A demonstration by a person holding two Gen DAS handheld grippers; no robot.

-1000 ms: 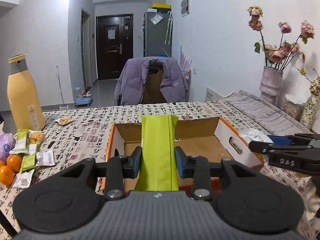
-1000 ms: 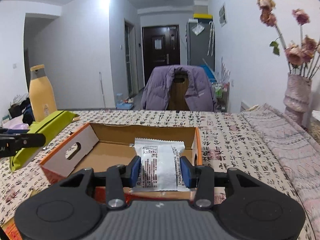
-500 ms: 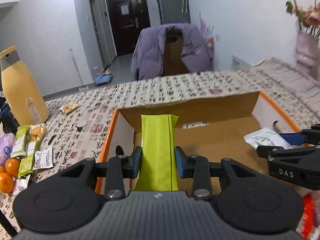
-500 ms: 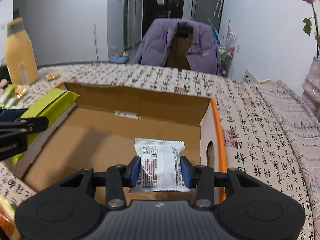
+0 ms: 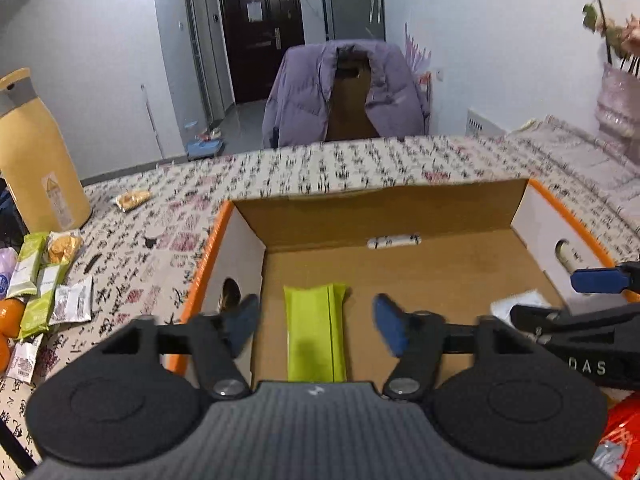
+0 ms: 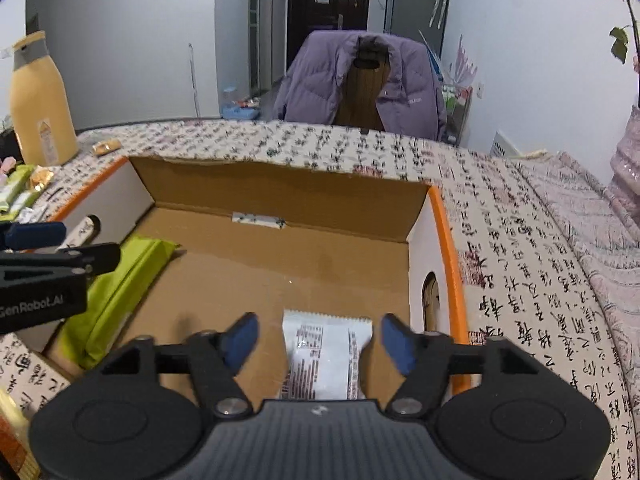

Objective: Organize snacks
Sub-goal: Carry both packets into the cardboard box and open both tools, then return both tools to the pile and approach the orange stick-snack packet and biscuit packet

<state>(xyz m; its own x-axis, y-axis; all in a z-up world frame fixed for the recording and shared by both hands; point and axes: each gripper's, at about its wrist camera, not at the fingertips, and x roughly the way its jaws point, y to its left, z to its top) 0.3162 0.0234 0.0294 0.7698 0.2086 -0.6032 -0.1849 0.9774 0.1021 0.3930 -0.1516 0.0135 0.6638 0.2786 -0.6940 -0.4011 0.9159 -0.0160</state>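
Patterned tablecloth under cardboard box, left tool opening around green packet, right tool opening around white packet, both tilted down.

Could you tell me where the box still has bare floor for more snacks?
The cardboard box is bare between the green packet at its left wall and the white packet near its right wall, and along the back wall. Both grippers are opening, crowding the front.
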